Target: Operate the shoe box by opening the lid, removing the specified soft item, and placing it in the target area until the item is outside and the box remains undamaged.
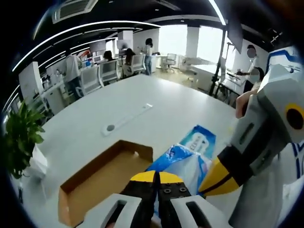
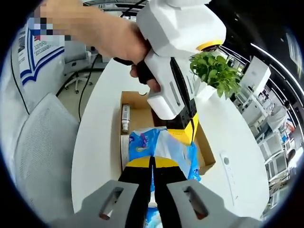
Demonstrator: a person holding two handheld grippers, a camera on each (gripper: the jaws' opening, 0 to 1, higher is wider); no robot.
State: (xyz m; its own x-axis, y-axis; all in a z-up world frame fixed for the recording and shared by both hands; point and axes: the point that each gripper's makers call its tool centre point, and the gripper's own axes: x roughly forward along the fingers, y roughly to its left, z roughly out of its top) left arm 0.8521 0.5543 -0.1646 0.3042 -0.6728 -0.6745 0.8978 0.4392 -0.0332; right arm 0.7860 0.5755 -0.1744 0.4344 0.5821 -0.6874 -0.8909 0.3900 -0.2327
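Left tool (image 1: 156,176): its yellow-tipped jaws are sitting pressed together at the bottom of the left gripper view, over the blue-and-white soft pack (image 1: 183,159); whether they are pinching its wrapper cannot be told.
Right tool (image 2: 153,164): its jaws are likewise lying closed against each other, just above the same pack in the right gripper view; a grip on the plastic cannot be confirmed.
Soft pack: it is lying partly across the open shoe box (image 1: 102,178), one end reaching out over the box rim onto the white surface (image 1: 156,97).
Shoe box: it is standing open, brown cardboard inside showing, near the surface edge closest to the person.
Box contents: a small metallic cylinder (image 2: 125,117) is resting along one inner wall, beside the pack.
Hand (image 2: 111,35): it is gripping the white handle of the left tool above the box.
Potted plant (image 2: 216,71): it is standing at the surface edge beyond the box.
Inset strip (image 1: 126,119): it is running along the middle of the surface, well apart from the box.
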